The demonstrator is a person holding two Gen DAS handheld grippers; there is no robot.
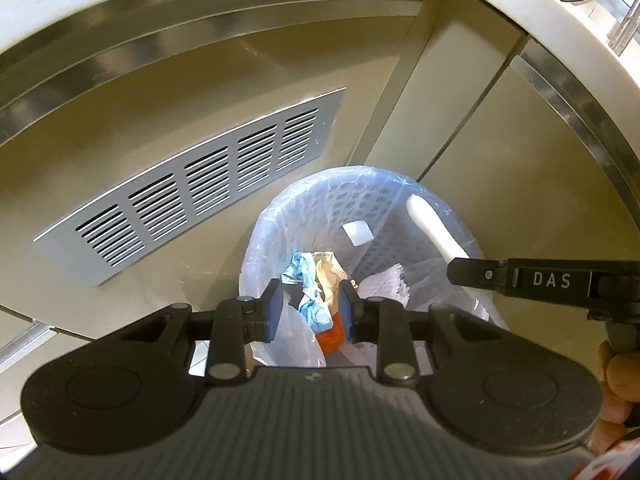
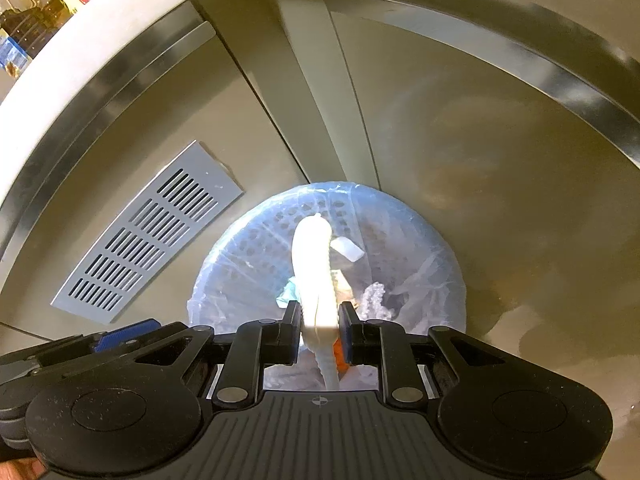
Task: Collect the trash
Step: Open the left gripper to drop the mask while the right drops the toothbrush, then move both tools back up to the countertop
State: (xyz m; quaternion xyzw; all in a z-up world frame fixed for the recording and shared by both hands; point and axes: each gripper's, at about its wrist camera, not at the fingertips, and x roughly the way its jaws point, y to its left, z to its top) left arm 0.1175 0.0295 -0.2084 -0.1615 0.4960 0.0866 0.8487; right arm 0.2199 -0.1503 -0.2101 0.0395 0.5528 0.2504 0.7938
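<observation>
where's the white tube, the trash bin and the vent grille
white tube (image 2: pixel 310 264), right wrist view, middle of its length
trash bin (image 1: pixel 352 196), left wrist view, far inner wall
vent grille (image 1: pixel 192 196), left wrist view, centre of its slots

A: Left wrist view: where from?
B: Above the lined trash basket (image 1: pixel 360 216), looking steeply down, the vent grille (image 1: pixel 192 188) left of the basket.
A: Right wrist view?
B: Also above the basket (image 2: pixel 248 248), facing down, slightly nearer. Both share the basket and grille (image 2: pixel 148 236)
</observation>
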